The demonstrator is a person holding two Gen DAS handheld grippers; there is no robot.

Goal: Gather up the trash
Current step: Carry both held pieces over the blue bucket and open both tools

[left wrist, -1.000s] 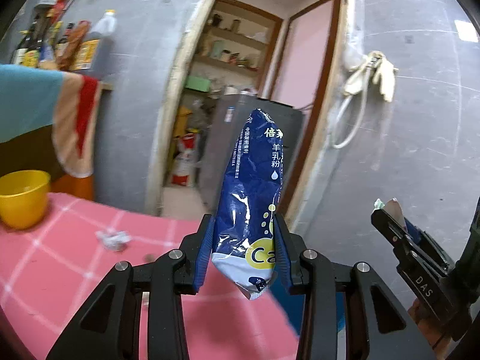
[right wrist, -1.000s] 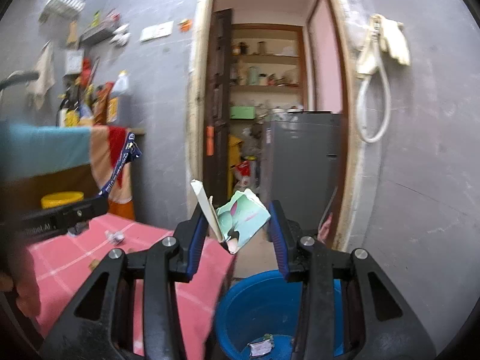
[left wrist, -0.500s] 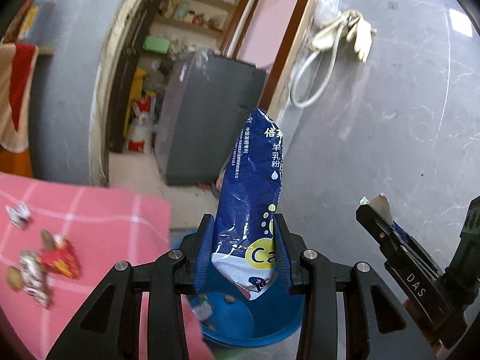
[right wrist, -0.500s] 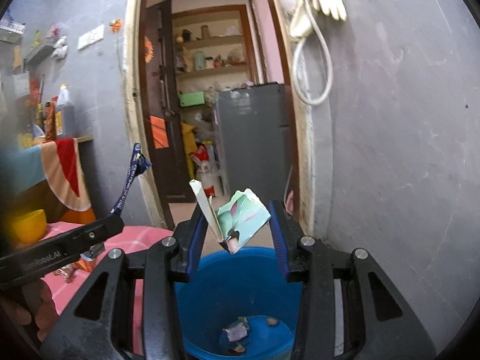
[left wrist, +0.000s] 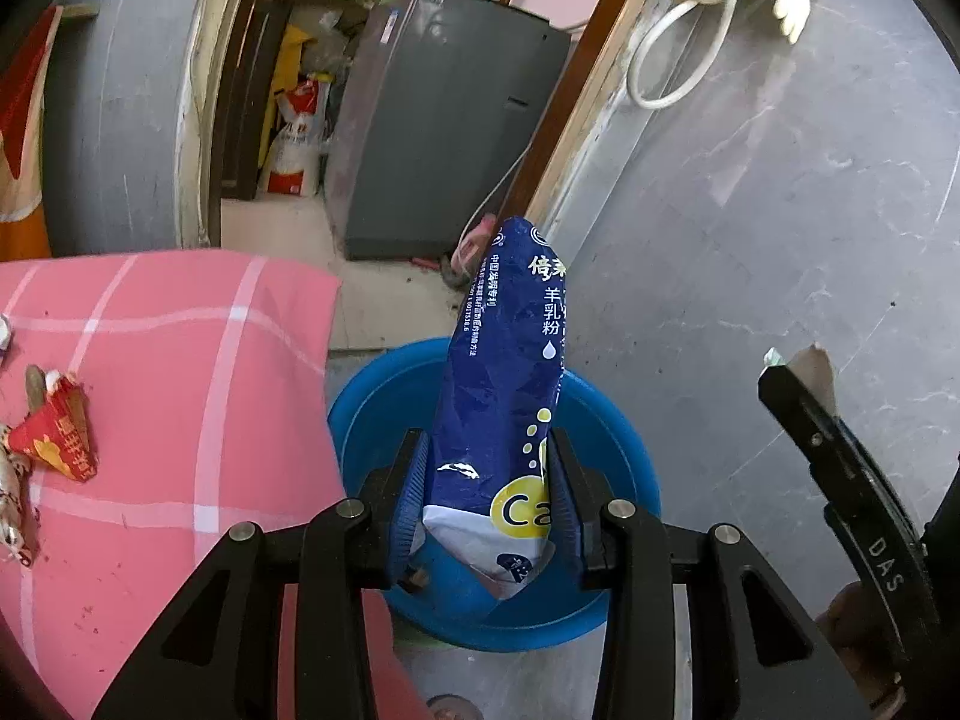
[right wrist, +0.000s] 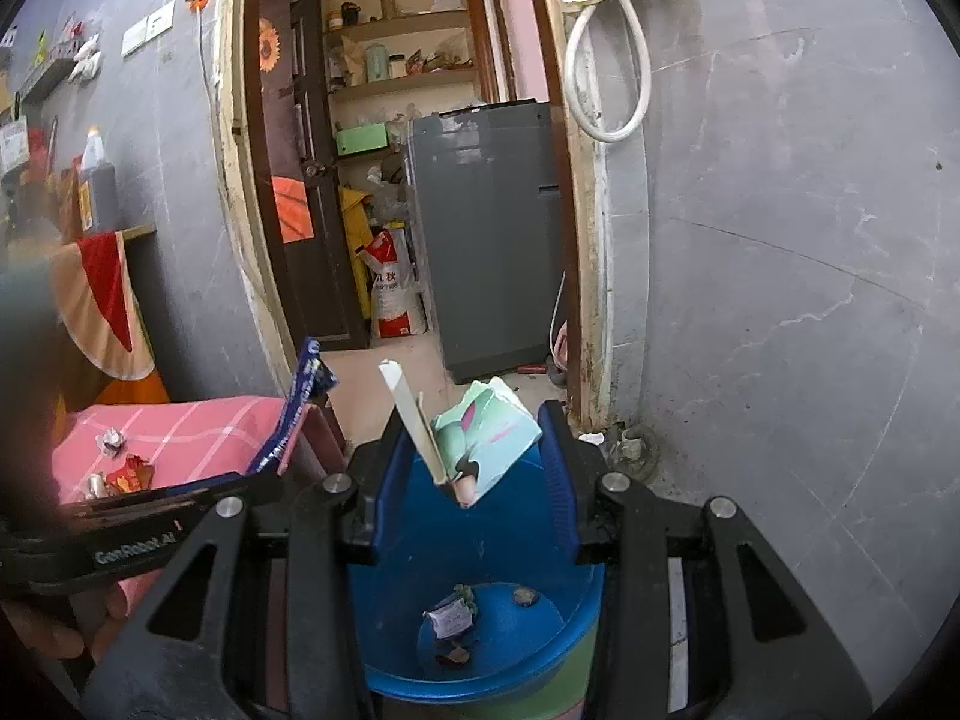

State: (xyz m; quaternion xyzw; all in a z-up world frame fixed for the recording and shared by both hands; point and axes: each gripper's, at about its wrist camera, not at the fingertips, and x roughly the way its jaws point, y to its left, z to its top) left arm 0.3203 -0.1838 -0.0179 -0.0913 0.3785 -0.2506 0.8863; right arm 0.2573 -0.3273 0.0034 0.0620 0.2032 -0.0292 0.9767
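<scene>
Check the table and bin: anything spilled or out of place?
No spill shows. Litter remains on the pink tablecloth: a red wrapper and small scraps. The blue bin stands upright, holding a few pieces.

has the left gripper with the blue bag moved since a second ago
Yes. The left gripper swung right off the pink tablecloth; its blue bag now hangs over the blue bin.

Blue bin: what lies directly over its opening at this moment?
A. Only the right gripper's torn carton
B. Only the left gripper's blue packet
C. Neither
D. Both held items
D: the blue packet and the torn carton each hang above the blue bin.
</scene>
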